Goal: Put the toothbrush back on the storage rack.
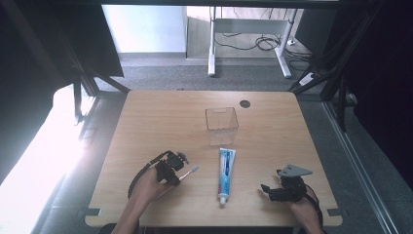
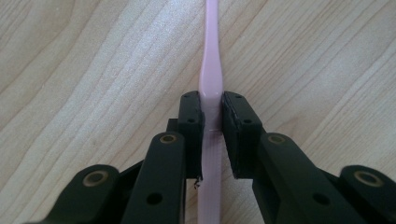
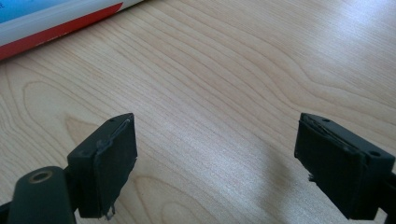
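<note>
Pink toothbrush (image 2: 211,93) lies near-left on the table (image 1: 146,122), clamped at mid-handle by the left gripper (image 2: 212,116). Looks light, stiff, slick plastic, so grab the wider handle part. Right gripper (image 3: 215,168) gapes, nothing in it.

We see a slim pink toothbrush (image 2: 211,88) lying flat on the wood (bristle head (image 1: 194,168) pointing right).
</note>
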`<control>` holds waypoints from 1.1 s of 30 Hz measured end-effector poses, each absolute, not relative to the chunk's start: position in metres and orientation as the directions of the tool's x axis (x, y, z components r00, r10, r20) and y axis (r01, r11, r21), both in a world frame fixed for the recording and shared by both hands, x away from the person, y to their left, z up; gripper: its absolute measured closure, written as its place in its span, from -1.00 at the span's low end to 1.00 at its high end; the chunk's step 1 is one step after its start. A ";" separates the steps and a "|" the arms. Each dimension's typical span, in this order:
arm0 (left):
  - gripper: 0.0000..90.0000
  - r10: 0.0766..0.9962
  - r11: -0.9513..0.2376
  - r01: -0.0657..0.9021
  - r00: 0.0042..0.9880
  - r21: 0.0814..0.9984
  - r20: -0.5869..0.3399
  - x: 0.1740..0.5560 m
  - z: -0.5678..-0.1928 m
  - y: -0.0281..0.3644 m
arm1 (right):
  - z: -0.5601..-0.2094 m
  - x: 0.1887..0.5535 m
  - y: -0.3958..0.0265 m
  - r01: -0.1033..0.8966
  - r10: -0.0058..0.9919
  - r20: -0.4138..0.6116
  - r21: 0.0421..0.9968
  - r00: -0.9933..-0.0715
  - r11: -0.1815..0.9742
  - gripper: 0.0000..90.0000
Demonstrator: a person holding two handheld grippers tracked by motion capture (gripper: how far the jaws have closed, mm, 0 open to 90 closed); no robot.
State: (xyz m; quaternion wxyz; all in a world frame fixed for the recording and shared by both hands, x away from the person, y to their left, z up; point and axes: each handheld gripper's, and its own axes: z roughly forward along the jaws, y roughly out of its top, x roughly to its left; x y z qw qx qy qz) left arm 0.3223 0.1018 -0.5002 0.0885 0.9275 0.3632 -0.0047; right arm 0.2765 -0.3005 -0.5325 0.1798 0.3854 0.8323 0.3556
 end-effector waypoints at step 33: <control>0.75 0.650 -0.678 0.639 0.752 0.363 -0.109 0.327 -0.460 0.108 | -0.533 0.277 -0.301 0.519 0.770 -0.003 0.737 -0.638 0.433 -0.80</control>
